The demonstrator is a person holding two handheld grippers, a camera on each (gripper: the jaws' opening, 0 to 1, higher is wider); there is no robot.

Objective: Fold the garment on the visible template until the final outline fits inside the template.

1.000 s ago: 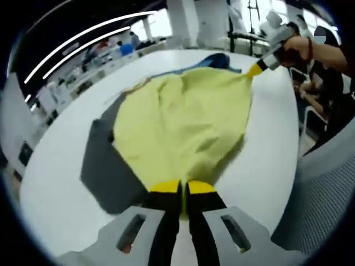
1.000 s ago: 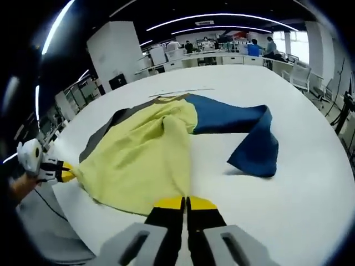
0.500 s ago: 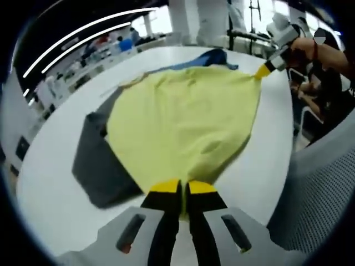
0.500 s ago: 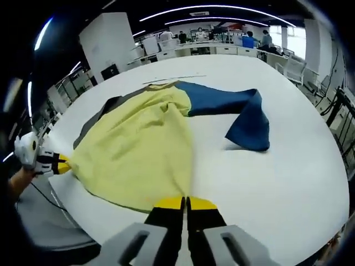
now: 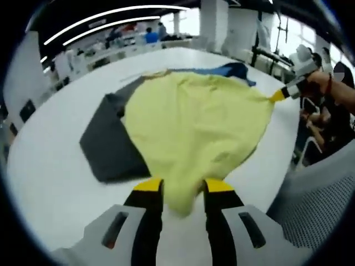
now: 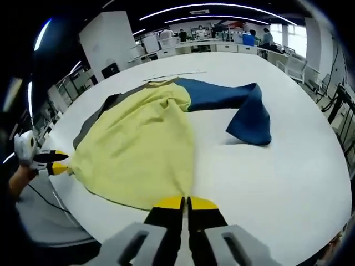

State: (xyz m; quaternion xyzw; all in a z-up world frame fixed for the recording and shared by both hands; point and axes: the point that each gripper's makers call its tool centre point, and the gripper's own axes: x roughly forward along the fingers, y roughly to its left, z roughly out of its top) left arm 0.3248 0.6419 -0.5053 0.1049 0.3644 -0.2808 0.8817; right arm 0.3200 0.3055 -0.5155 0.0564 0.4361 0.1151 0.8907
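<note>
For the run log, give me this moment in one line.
left gripper: open, garment hem between jaws | right gripper: shut on hem | template: partly covered

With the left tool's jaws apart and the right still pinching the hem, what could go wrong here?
1. The left tool stands open around the yellow garment; that corner may slump and wrinkle.
2. The right tool is shut on the hem, so pulling could skew the cloth off the grey template.
3. The blue sleeve lies far outside it.
</note>
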